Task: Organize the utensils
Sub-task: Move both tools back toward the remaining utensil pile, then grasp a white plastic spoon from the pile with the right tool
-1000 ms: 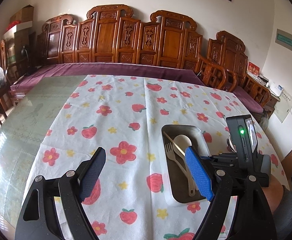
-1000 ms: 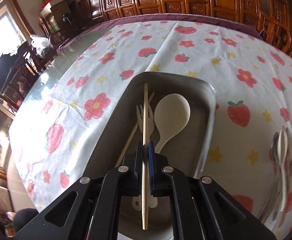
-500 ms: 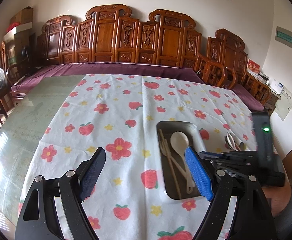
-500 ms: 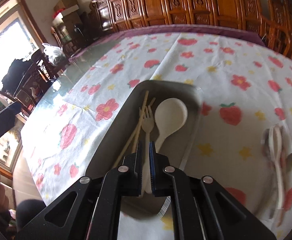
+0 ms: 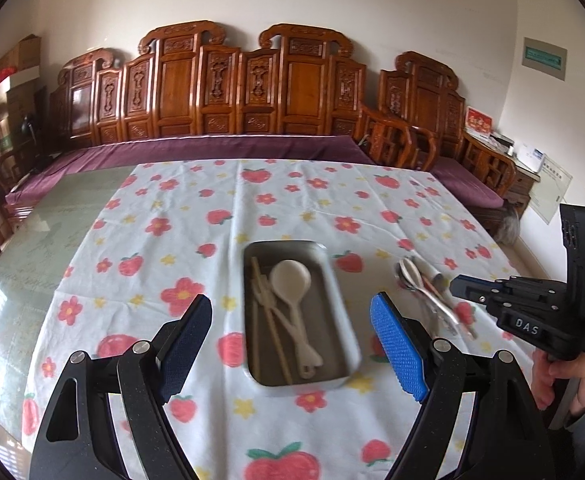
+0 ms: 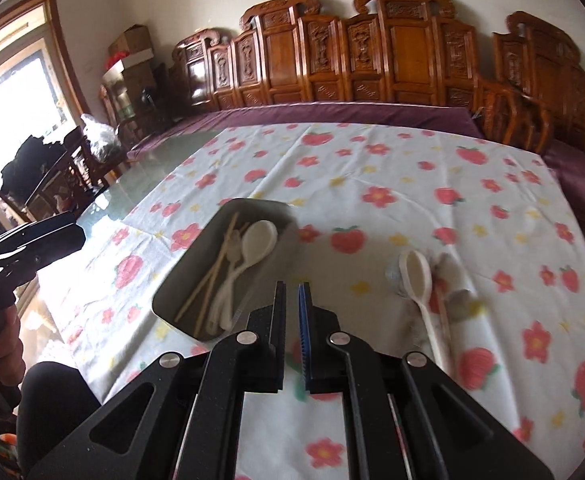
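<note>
A grey metal tray [image 5: 338, 312] [image 6: 172, 292] sits on the flowered tablecloth. It holds a cream spoon [image 5: 292, 280] [image 6: 256, 240], a cream fork [image 5: 268, 304] and two wooden chopsticks [image 5: 254, 320] [image 6: 212, 276]. A loose pile of spoons [image 5: 424, 284] [image 6: 420, 280] lies on the cloth right of the tray. My left gripper [image 5: 292, 336] is open and empty, above the tray's near end. My right gripper [image 6: 291, 332] has its jaws nearly closed with nothing between them, raised between the tray and the pile; it also shows in the left wrist view [image 5: 458, 286].
The tablecloth [image 5: 252, 208] covers most of a glass-topped table [image 5: 32, 248]. A carved wooden bench with a purple cushion [image 5: 212, 148] runs along the far side. Dark chairs [image 6: 64, 172] stand at the left.
My right gripper let go of the chopstick, which now lies in the tray. It then lifted and drew back to the right. The left gripper stayed open and rose slightly.
</note>
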`<state>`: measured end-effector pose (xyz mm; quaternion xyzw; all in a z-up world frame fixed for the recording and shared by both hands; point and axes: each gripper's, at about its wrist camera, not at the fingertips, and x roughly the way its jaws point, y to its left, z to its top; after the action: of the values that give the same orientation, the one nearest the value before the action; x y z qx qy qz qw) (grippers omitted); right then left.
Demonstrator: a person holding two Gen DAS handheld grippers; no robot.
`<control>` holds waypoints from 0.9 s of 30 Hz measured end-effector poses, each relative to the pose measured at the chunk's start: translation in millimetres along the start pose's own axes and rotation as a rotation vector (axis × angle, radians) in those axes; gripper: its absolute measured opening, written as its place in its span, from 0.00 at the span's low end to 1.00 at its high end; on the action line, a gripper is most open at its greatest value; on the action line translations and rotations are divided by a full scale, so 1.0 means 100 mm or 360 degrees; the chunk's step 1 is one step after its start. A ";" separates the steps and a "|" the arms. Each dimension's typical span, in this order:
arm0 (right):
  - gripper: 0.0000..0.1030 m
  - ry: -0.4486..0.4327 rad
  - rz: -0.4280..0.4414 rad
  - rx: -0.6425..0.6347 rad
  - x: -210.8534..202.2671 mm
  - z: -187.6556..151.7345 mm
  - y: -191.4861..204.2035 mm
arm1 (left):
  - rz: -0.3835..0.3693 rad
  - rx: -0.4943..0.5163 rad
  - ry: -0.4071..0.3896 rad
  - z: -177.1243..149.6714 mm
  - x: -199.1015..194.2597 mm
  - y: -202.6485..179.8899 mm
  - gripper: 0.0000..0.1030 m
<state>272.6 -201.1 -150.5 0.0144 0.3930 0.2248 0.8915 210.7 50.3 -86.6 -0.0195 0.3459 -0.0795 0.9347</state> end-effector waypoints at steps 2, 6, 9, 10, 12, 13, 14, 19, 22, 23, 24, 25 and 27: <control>0.08 -0.0019 -0.0038 0.0007 -0.12 -0.07 -0.11 | -0.0020 0.0016 0.0002 -0.01 0.02 -0.13 0.76; 0.17 -0.0037 -0.0097 0.0034 -0.29 -0.26 -0.34 | -0.0055 0.0049 0.0024 -0.04 0.08 -0.35 0.76; 0.19 -0.0037 -0.0134 0.0052 -0.37 -0.41 -0.50 | -0.0083 0.0061 0.0052 -0.08 0.17 -0.50 0.76; 0.19 -0.0035 -0.0139 0.0058 -0.37 -0.44 -0.54 | -0.0090 0.0062 0.0062 -0.09 0.20 -0.53 0.76; 0.20 -0.0034 -0.0149 0.0086 -0.39 -0.52 -0.66 | -0.0108 0.0070 0.0089 -0.13 0.28 -0.63 0.76; 0.20 -0.0031 -0.0152 0.0099 -0.37 -0.54 -0.71 | -0.0115 0.0078 0.0102 -0.15 0.32 -0.68 0.76; 0.20 -0.0029 -0.0155 0.0111 -0.36 -0.56 -0.75 | -0.0119 0.0083 0.0112 -0.17 0.35 -0.71 0.76; 0.20 -0.0012 -0.0152 0.0172 -0.21 -0.61 -0.95 | -0.0146 0.0101 0.0157 -0.23 0.52 -0.87 0.76; 0.20 0.0012 -0.0130 0.0193 -0.01 -0.57 -1.07 | -0.0151 0.0123 0.0169 -0.26 0.58 -0.94 0.76; 0.20 0.0020 -0.0123 0.0195 0.05 -0.55 -1.09 | -0.0153 0.0128 0.0171 -0.26 0.60 -0.95 0.76; 0.20 0.0028 -0.0116 0.0193 0.14 -0.53 -1.13 | -0.0158 0.0134 0.0172 -0.27 0.62 -0.97 0.76; 0.20 0.0041 -0.0109 0.0195 0.24 -0.51 -1.15 | -0.0162 0.0139 0.0170 -0.27 0.63 -0.99 0.76; 0.20 0.0072 -0.0102 0.0202 0.40 -0.46 -1.20 | -0.0166 0.0144 0.0170 -0.28 0.66 -1.02 0.76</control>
<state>310.3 -299.2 -234.2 0.0532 0.4268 0.1712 0.8864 228.5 -60.1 -141.0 0.0089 0.3899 -0.1443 0.9094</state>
